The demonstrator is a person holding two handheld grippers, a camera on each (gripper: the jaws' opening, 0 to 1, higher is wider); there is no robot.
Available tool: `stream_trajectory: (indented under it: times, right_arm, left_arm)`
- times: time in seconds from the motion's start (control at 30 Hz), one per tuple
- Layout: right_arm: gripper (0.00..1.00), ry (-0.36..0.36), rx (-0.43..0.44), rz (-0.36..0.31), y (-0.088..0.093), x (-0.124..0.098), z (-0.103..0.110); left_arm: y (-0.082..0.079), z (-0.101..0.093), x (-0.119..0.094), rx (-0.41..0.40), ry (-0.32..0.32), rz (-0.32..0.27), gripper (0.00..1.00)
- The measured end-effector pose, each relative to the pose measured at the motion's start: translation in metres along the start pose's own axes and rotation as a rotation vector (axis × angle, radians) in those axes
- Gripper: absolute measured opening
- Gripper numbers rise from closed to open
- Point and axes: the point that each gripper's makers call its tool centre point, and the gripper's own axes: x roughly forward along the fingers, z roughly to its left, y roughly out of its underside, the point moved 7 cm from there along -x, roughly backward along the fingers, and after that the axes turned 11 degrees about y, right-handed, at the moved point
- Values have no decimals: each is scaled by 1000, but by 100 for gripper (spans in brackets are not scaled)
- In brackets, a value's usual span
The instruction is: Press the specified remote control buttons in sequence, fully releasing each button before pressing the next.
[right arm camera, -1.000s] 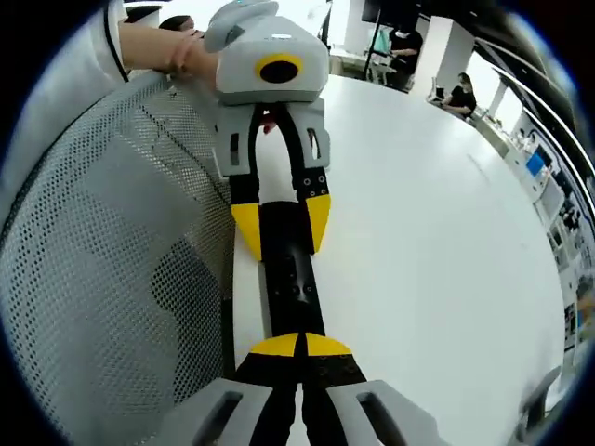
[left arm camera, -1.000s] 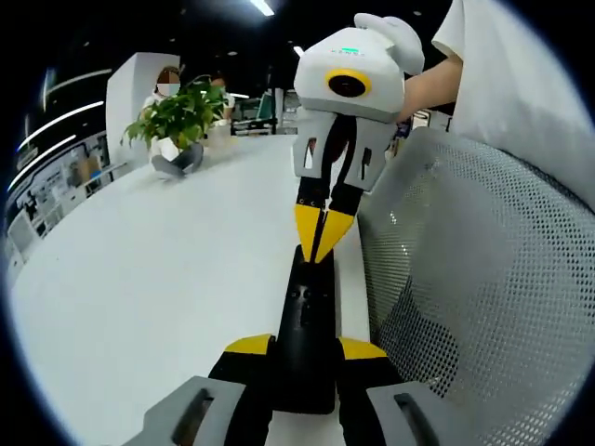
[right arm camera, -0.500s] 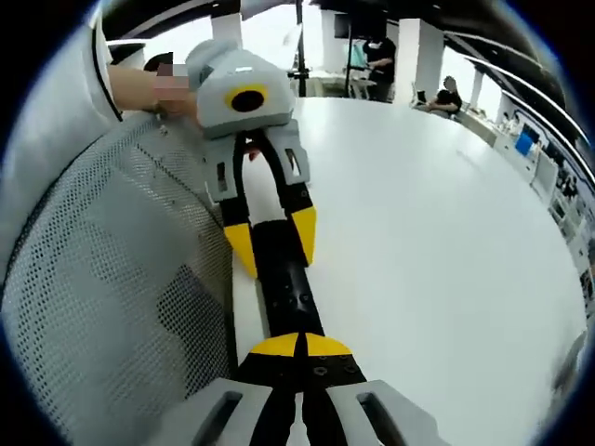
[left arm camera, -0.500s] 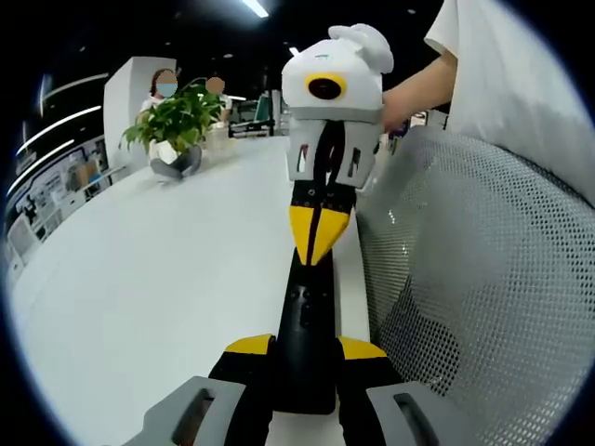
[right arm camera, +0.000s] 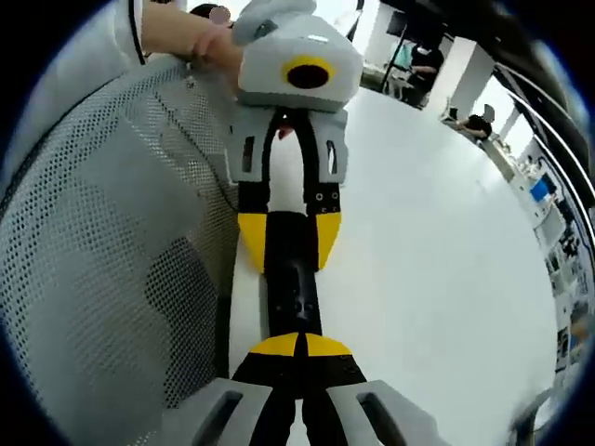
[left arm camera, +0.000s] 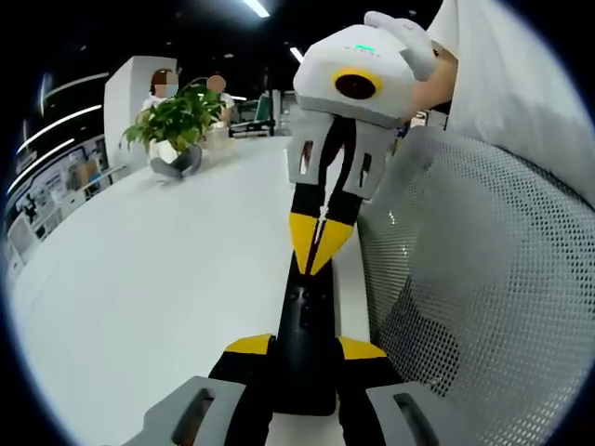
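A long black remote (left arm camera: 305, 311) lies lengthwise between the yellow-tipped jaws of my left gripper (left arm camera: 305, 348), which is shut on its near end above the white table (left arm camera: 167, 269). My right gripper (left arm camera: 319, 246) comes in from the far side with its jaws shut, and its yellow tips point down at the remote's far half. In the right gripper view, my right gripper (right arm camera: 299, 346) has its tips together over the remote (right arm camera: 296, 295). The left gripper (right arm camera: 288, 240) clamps the other end there. I cannot tell whether the tips touch a button.
A grey mesh chair back (left arm camera: 465, 279) stands close along the table's edge beside the remote. A potted plant (left arm camera: 181, 121) stands on the far part of the table. People sit at the back (right arm camera: 479, 121). A person's hand (right arm camera: 200, 37) holds the left gripper.
The right gripper rocked upright and tilted back again, with its tips staying over the remote's far half. The left gripper kept its hold on the remote.
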Motion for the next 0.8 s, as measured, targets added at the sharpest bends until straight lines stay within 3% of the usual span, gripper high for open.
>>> stream_trajectory:
  times: [0.07, 0.13, 0.23, 0.37, 0.53, 0.67, 0.77, 0.8]
  right_arm:
    - [0, -6, 85, -20, 2, 0, -2]
    - [0, -7, 112, -30, 1, -1, -3]
    - [0, -21, 90, -50, -7, 1, 1]
    - [0, -27, -8, -2, -11, 4, 3]
    - [0, 8, -27, 20, -12, 5, 6]
    - [0, 24, 88, -2, -10, 4, 5]
    - [0, 12, 75, -10, -10, 3, 4]
    - [0, -23, 76, -17, -11, 2, 8]
  left_arm:
    - [0, 0, 0, -1, -1, -1, 24]
    - [0, 0, 0, -6, -1, -6, 24]
    - [0, 0, 0, -9, -1, -9, 24]
    - [0, 0, 0, -7, 0, -9, 24]
    - [-1, 0, 0, -5, -1, -4, 24]
    - [0, -1, 0, -5, -1, -4, 24]
    - [0, -1, 0, -9, -2, -7, 24]
    - [0, -1, 0, -12, -2, -9, 24]
